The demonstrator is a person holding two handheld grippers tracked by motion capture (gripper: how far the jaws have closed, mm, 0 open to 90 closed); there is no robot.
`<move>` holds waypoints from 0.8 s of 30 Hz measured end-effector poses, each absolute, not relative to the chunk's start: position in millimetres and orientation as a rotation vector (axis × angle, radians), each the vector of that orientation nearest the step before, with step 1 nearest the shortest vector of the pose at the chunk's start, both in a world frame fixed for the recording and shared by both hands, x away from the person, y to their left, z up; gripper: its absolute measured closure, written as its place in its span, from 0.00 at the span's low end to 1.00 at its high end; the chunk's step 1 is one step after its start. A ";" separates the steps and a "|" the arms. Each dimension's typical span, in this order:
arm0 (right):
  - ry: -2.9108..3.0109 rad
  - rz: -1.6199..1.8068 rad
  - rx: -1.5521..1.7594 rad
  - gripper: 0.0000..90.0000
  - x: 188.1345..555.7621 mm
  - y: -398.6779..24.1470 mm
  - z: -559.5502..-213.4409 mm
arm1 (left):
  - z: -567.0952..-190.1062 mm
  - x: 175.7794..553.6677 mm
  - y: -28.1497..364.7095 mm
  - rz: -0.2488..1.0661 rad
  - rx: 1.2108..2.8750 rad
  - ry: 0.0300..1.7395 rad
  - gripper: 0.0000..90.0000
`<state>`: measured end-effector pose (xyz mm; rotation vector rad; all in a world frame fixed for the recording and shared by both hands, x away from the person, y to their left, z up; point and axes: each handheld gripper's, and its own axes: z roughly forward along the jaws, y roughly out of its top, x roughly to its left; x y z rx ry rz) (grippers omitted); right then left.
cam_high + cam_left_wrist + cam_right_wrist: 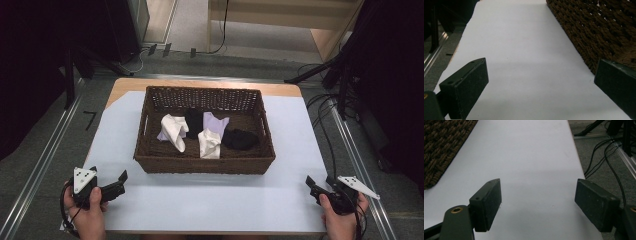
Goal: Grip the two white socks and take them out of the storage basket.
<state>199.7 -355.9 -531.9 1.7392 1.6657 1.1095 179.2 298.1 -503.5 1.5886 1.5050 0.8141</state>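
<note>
Both hands rest low at the table's near corners, left gripper (119, 181) and right gripper (316, 187) spread, nothing between the jaws, flanking the wicker basket (205, 165).

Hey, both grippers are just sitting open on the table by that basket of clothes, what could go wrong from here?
The folded white cloth, the black piece and the lilac one overlap in the basket, so a grab may lift two at once. The basket's tall wicker wall could catch a jaw of the left gripper or right gripper reaching in low and shove the basket across the smooth white sheet.
</note>
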 end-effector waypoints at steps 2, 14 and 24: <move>1.658 1.110 1.728 0.24 199.2 -356.0 -531.7 | -503.7 178.8 298.1 0.817 1.585 1.503 0.00; 1.682 1.060 1.721 0.24 202.1 -354.4 -522.9 | -504.3 174.4 297.6 0.824 1.587 1.421 0.00; 1.723 1.035 1.750 0.24 225.5 -349.6 -496.7 | -504.4 174.9 296.7 0.821 1.599 1.421 0.00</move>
